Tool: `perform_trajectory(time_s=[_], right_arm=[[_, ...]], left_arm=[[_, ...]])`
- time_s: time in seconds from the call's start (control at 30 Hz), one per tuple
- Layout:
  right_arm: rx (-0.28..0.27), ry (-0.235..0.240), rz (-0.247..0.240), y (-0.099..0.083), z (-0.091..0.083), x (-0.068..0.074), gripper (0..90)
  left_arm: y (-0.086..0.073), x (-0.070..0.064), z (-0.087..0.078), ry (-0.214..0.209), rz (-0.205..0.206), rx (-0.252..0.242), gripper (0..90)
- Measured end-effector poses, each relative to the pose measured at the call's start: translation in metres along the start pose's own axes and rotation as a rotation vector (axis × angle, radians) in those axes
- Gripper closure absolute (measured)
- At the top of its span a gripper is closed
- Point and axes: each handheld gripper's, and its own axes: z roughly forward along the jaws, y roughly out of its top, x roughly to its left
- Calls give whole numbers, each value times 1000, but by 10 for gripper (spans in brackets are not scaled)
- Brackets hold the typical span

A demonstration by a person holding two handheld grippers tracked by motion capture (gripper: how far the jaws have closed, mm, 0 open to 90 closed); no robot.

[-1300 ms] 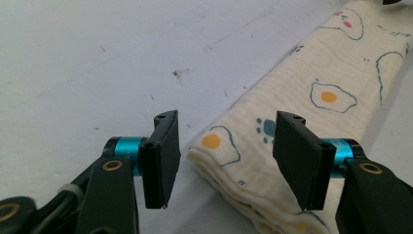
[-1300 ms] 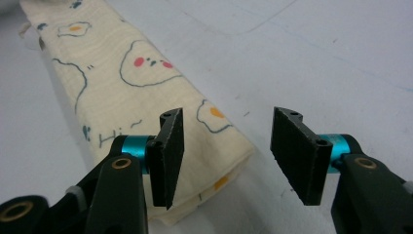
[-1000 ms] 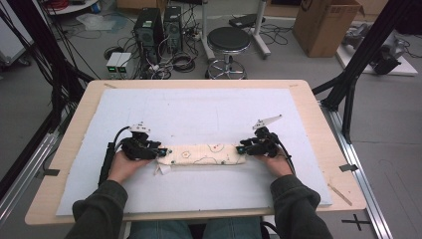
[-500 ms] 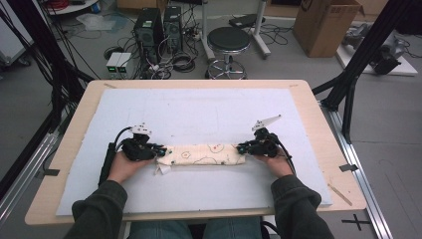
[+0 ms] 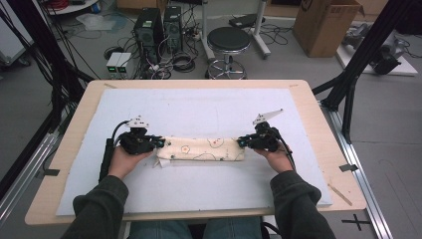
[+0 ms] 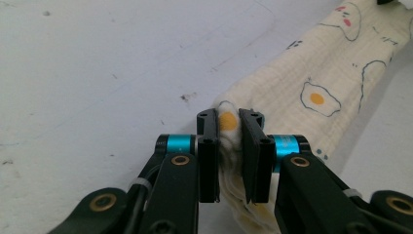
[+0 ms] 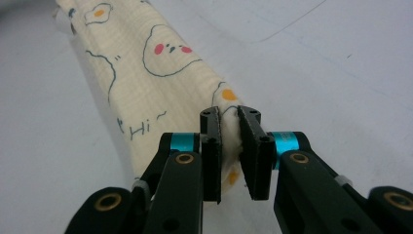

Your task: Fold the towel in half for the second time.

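both tools [image 6: 229,127] [image 7: 229,126] pinch cloth [image 5: 204,149] ends — taut

cloth [image 5: 204,149] | cream, fried-egg print ("Hi" lettering) | folded into long strip | flat on mat

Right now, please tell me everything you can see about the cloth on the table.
The cloth is cream, thin woven fabric printed with fried eggs, blue outline faces with red cheeks, and the word "Hi". It is folded into a long narrow band lying flat across the white mat. The left claw is shut on one end and the right claw on the other, bunching the fabric there. A small corner sticks out at its left end.
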Motion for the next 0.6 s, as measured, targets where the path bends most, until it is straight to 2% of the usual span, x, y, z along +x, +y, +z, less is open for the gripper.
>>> perform_trajectory(time_s=[0.17,0.23,0.4,0.6], right_arm=[[-6,-21,-6,11,1,-3,803],[-4,-32,-9,15,3,-5,803],[0,-64,3,24,5,-13,803],[7,-106,29,28,12,-25,802]], left_arm=[[0,6,4,49,-31,-36,786],[4,8,6,66,-33,-27,786],[12,13,12,81,-48,-39,786],[10,17,24,101,-95,-49,782]])
